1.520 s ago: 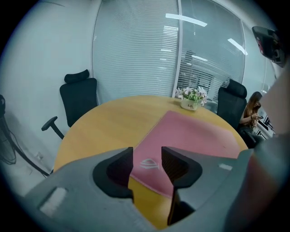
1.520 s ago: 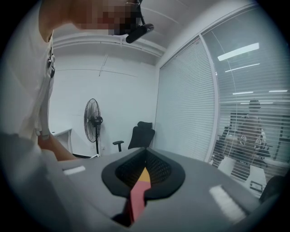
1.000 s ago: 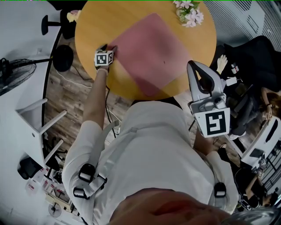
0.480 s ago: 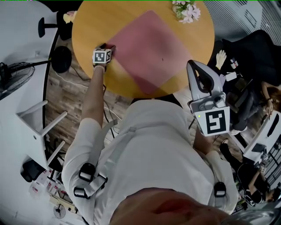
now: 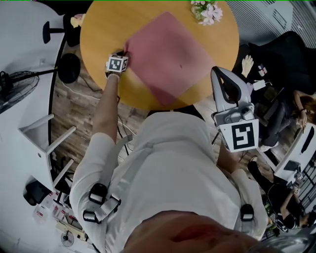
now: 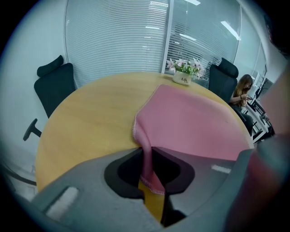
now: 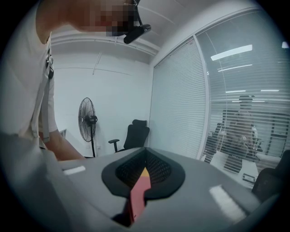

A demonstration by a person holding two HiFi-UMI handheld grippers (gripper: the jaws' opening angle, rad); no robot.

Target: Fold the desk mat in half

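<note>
A pink desk mat (image 5: 165, 54) lies flat on the round wooden table (image 5: 103, 29), turned like a diamond. My left gripper (image 5: 123, 53) is at the mat's left corner. Its jaws have just been closing, and the corner is pinched between them. In the left gripper view the mat (image 6: 190, 122) rises off the table (image 6: 86, 113) in a fold that runs into my left gripper (image 6: 147, 174). My right gripper (image 5: 218, 75) hangs off the table's near right edge, away from the mat. In its own view the right gripper (image 7: 138, 192) is shut with nothing in it.
A small pot of flowers (image 5: 206, 11) stands at the table's far edge, just beyond the mat's top corner (image 6: 183, 72). Black office chairs (image 6: 56, 84) ring the table. A standing fan (image 7: 88, 120) and another chair (image 7: 133, 133) are to the side.
The left gripper has shifted slightly toward the mat and its jaws have closed on the mat's left corner. The right gripper has stayed where it was.
</note>
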